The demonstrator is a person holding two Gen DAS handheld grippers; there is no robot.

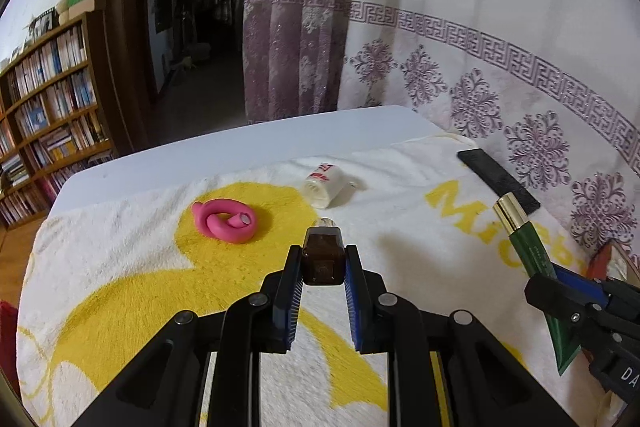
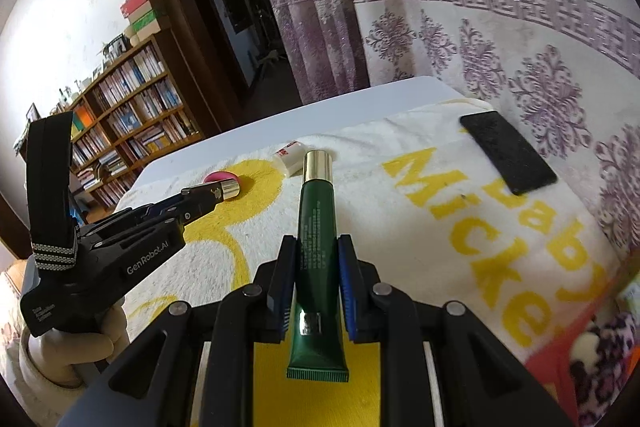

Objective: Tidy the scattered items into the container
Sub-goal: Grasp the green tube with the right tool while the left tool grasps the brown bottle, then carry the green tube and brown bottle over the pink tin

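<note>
My left gripper is shut on a small dark brown bottle with a shiny cap, held above the towel. In the right wrist view the left gripper shows at the left, the bottle's gold cap sticking out past it. My right gripper is shut on a green tube with a gold cap, also seen in the left wrist view as the green tube. On the towel lie a coiled pink item, a small white bottle on its side and a flat black rectangle.
A white towel with yellow print covers a pale table. A red-edged object holding something leopard-patterned sits blurred at the lower right. A patterned curtain hangs behind the table, with a bookshelf and a dark doorway to the left.
</note>
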